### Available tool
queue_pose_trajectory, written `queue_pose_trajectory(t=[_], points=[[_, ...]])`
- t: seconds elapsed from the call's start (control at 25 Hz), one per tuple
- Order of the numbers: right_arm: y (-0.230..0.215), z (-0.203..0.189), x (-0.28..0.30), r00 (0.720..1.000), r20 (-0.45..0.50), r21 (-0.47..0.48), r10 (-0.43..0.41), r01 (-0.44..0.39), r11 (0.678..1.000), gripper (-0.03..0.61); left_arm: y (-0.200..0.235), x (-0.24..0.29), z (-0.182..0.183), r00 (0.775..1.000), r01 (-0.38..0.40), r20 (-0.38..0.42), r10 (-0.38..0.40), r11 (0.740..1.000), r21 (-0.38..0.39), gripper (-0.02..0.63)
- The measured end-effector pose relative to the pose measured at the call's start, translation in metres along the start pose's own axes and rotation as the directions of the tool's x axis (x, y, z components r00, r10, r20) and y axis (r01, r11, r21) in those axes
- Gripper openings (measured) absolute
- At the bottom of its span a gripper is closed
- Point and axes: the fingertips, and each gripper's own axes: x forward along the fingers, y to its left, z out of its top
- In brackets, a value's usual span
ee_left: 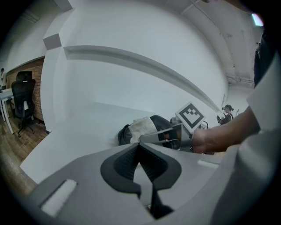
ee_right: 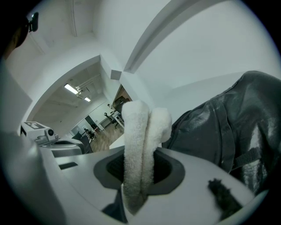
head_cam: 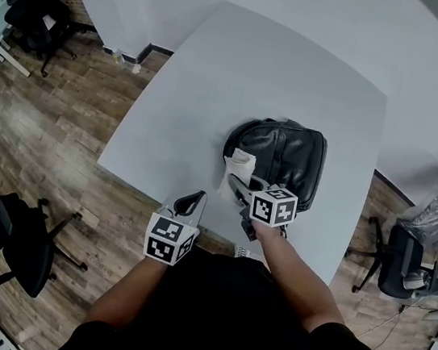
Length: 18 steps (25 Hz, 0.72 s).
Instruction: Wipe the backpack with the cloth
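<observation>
Backpack (head_cam: 278,159), black, soft and probably light, lies on the white table (head_cam: 201,78), best steadied at its edge; the right hand-held gripper (ee_right: 140,169) pinches a folded white cloth (ee_right: 140,132) just beside it, while the left hand-held gripper (ee_left: 139,151) is closed, empty.

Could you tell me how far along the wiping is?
Done: the cloth is picked up, clamped in the right gripper. In hand: it is held at the edge of the black backpack on the table; contact is unclear. Remaining: the wiping itself. The left gripper is shut and empty.
</observation>
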Motion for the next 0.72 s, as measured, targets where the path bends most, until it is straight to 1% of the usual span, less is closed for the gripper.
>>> queue_pose_trajectory(t=[0.24,0.72], points=[[-0.011,-0.009,-0.026,1.000,-0.012,-0.029,-0.027,0.027,0.999,0.094,-0.013,0.014,0.000,0.999,0.038,-0.016,-0.037,0.999,0.019,0.006],[-0.033,-0.013,-0.085,0.997,0.016,-0.043,-0.076,0.076,0.996,0.094,-0.044,0.041,0.005,0.993,0.108,-0.047,-0.106,0.993,0.054,0.007]])
